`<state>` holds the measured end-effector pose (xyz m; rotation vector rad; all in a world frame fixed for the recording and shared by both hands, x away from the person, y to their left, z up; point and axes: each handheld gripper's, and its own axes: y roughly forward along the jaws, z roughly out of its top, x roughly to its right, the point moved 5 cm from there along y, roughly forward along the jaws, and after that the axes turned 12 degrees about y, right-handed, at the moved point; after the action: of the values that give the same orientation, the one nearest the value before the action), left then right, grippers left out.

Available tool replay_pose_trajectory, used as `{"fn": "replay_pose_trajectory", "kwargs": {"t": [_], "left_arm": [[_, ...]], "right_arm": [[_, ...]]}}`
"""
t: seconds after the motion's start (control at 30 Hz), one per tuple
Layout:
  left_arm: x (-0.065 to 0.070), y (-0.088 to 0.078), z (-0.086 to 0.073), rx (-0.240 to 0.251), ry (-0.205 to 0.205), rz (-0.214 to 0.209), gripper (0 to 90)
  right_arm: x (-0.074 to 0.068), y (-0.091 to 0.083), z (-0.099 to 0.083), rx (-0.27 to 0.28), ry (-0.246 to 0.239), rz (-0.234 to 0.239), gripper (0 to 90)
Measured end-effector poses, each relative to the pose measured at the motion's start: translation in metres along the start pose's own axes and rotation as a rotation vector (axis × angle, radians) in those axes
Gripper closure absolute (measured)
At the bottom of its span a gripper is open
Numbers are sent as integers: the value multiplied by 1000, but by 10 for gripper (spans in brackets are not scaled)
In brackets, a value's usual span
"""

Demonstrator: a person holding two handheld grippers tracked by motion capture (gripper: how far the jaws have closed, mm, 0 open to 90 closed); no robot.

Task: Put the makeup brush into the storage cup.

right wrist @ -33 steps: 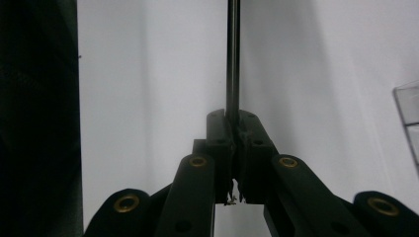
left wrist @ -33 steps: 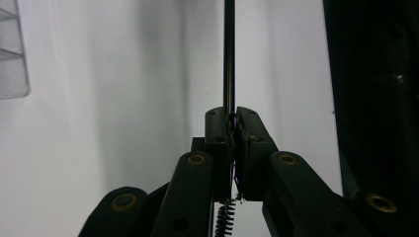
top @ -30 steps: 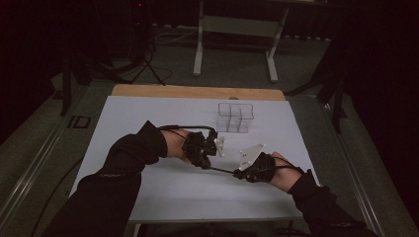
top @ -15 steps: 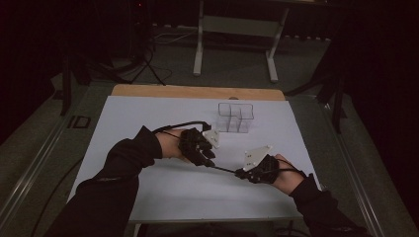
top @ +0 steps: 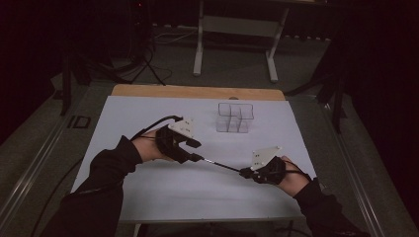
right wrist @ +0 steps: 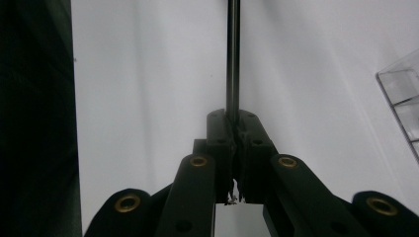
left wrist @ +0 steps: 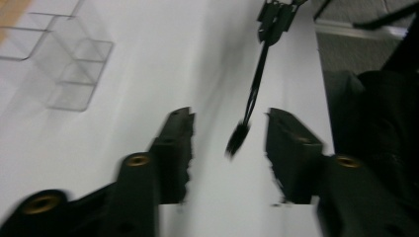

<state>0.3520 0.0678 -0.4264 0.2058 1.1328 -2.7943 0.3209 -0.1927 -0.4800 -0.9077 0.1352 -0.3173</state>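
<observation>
A thin black brush (top: pixel 220 165) with a bristled tip (left wrist: pixel 237 138) lies level over the white table. My right gripper (top: pixel 245 173) is shut on its handle end, and the rod (right wrist: pixel 232 54) runs straight out from the closed jaws of that gripper (right wrist: pixel 236 131). My left gripper (top: pixel 195 157) is at the brush's other end. Its jaws have just been opening; the bristled tip sits between the fingers (left wrist: pixel 178 148) without touching either. A clear plastic organiser (top: pixel 234 117) with several compartments stands behind the grippers, also seen at upper left in the left gripper view (left wrist: pixel 74 64).
A white sheet (top: pixel 148 197) covers the table, with a wooden strip (top: pixel 197 92) along the far edge. A metal stand (top: pixel 237 24) and cables are on the dark floor beyond. The organiser's corner (right wrist: pixel 402 98) is to the right of the right gripper.
My left gripper has opened, let go of the brush's tip and slid left, away from the right gripper. The right hand has kept still with the brush.
</observation>
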Motion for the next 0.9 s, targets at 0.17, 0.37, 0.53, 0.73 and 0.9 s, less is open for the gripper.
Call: {"fn": "replay_pose_trajectory", "kwargs": {"t": [0.17,0.37,0.53,0.73,0.9], "left_arm": [[-4,-15,-15,103,-99,14,341],[-3,-14,-32,192,-169,18,341],[-3,-7,-39,240,-207,31,356],[2,15,-46,311,-249,28,398],[6,24,-41,343,-241,28,399]], "right_arm": [[3,-4,-1,31,15,-6,859],[7,-8,-3,91,59,-16,859],[8,-10,-2,123,74,-19,859],[5,-10,1,172,72,-38,859],[6,-12,3,228,71,-66,858]]}}
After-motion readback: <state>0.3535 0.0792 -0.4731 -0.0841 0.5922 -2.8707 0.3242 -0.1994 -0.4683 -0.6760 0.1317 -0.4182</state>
